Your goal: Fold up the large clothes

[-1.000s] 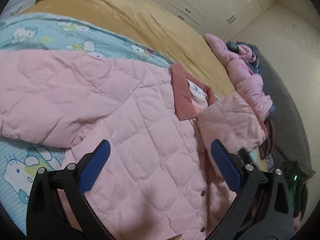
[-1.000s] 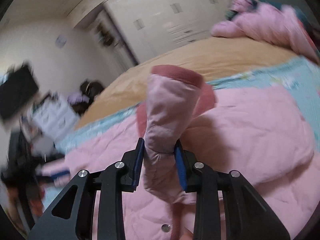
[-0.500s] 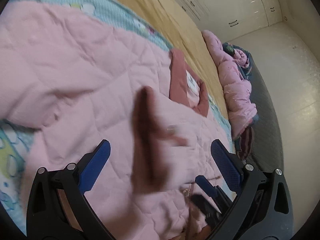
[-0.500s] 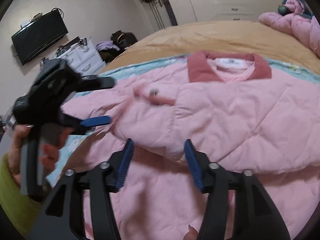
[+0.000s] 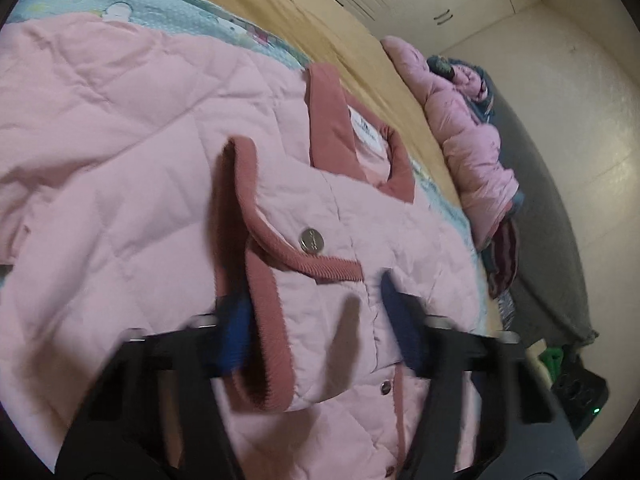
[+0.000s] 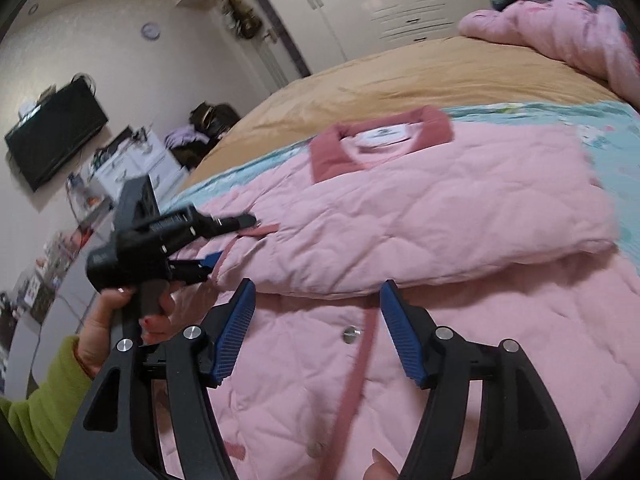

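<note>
A pink quilted jacket (image 6: 420,216) with a dusty-red collar (image 6: 380,140) lies spread on the bed. One sleeve is folded across its front, and its red-trimmed cuff (image 5: 280,280) with a metal snap lies between the fingers of my left gripper (image 5: 316,328). The left jaws stand apart around the cuff, blurred by motion. My right gripper (image 6: 318,332) is open and empty just above the jacket's front placket. The right wrist view shows the left gripper (image 6: 208,248) at the cuff.
The jacket lies on a blue cartoon-print sheet (image 6: 600,120) over a tan bedspread (image 6: 400,76). Another pink coat (image 5: 468,128) is heaped at the bed's far edge. White wardrobes (image 6: 360,4) stand behind, and a wall TV (image 6: 52,128) and cluttered drawers on the left.
My right gripper let go of the sleeve it held up and drew back, open. The sleeve now lies across the jacket. My left gripper has narrowed around the cuff.
</note>
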`<state>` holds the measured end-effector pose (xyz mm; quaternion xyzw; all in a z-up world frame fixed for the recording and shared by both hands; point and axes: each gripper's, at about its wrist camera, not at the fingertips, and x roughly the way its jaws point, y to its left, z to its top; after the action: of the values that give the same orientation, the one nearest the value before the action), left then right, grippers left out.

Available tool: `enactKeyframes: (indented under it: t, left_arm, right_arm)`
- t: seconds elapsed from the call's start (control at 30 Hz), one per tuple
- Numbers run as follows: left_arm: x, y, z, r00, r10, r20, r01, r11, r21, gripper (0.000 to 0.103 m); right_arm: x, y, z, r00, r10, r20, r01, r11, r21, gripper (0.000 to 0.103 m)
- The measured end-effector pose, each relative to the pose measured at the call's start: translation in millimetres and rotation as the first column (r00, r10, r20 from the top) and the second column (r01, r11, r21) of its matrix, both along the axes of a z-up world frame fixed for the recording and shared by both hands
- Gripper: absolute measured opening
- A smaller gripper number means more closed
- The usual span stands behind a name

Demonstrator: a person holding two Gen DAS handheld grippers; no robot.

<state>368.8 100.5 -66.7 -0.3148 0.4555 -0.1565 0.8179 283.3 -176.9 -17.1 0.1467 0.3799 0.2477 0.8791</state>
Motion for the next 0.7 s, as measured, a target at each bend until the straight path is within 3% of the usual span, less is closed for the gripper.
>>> enactKeyframes:
  t: [0.07,0.1,0.2,0.27,0.4,0.53,0.7]
  left_arm:
    - [-2,-6,4,1.000,0.008,0.025,-0.009,0.997,0.072,0.006]
    - [-4,-8,9,0.999,0.003,0.048,-0.007,0.996,0.087,0.003]
    - [-16,-13,41,0.987,-0.021,0.161,0.005,0.995,0.103,0.001]
    - [-27,-13,72,0.966,-0.028,0.258,0.006,0.996,0.088,0.001]
    - [-41,-6,108,0.934,-0.017,0.357,-0.028,0.992,0.119,0.001]
    - [-37,11,101,0.939,0.004,0.345,-0.067,0.983,0.173,0.001]
    - [-20,22,53,0.980,0.025,0.199,-0.072,0.970,0.232,0.001]
  right_arm:
    - [-5,-15,0,0.999,-0.039,-0.005,0.039,0.999,0.003,0.063]
    - [-7,-25,0,0.998,-0.057,-0.009,0.057,0.998,0.014,0.063]
    - [-10,-45,2,0.994,-0.111,-0.009,0.111,0.994,0.016,0.063]
    - [-10,-56,5,0.989,-0.147,-0.003,0.147,0.989,0.022,0.063]
    - [-3,-85,16,0.972,-0.233,0.018,0.233,0.972,0.020,0.063]
    - [17,-101,23,0.956,-0.294,0.018,0.295,0.955,-0.032,0.063]
    - [51,-106,25,0.947,-0.319,0.037,0.321,0.936,-0.140,0.063]
